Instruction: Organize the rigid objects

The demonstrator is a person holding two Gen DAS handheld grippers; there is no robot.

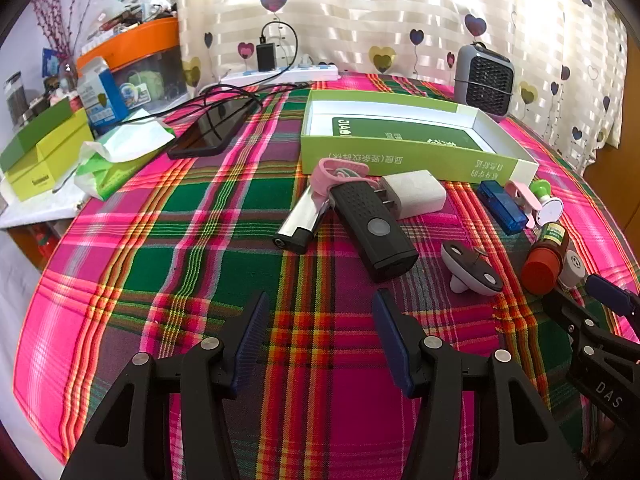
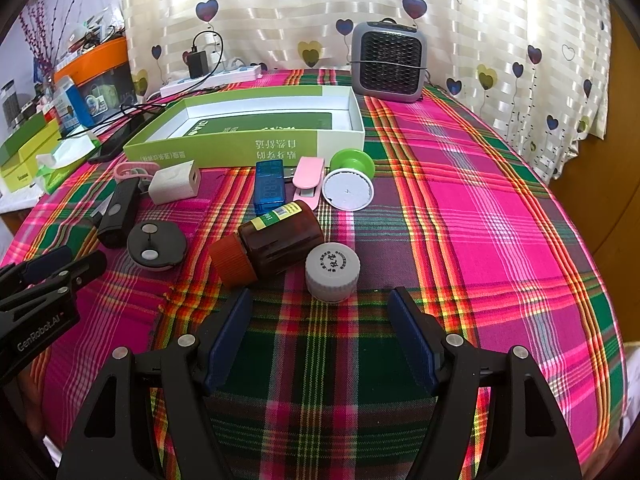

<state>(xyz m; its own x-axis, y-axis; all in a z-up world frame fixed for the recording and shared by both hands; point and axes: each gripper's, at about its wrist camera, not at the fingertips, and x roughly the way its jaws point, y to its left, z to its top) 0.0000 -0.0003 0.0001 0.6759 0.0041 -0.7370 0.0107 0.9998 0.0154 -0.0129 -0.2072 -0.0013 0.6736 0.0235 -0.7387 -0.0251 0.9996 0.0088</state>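
On the left gripper (image 2: 52, 276) the casing reads "GenRobot.AI", and the right gripper (image 1: 592, 296), seen from the left wrist view, carries the letters "DAS". The green box (image 2: 224, 148) bears Chinese characters upside down on its front wall and "JIA" on the dark green card inside; the brown bottle (image 2: 280, 240) has a yellow label with a barcode, too small to read. Both grippers hover above the plaid tablecloth (image 2: 480, 200) with jaws spread wide, holding and touching nothing. Left to right in front of the box lie a silver cylinder (image 1: 298, 220), a black rectangular device (image 1: 372, 228) with a round button, a white plug adapter (image 1: 416, 194) touching it, a grey round disc (image 2: 157, 246), a blue translucent USB stick (image 2: 270, 192), a pink clip (image 2: 307, 180), the brown bottle on its side with its orange cap (image 2: 230, 262), a white cap (image 2: 332, 272) just beside it, and a green and white spool (image 2: 350, 180). At the far edge stand a grey fan heater (image 2: 388, 62) and a power strip (image 2: 212, 78) before a heart-printed curtain (image 2: 460, 20); a cluttered side table (image 1: 36, 208) stands at left.
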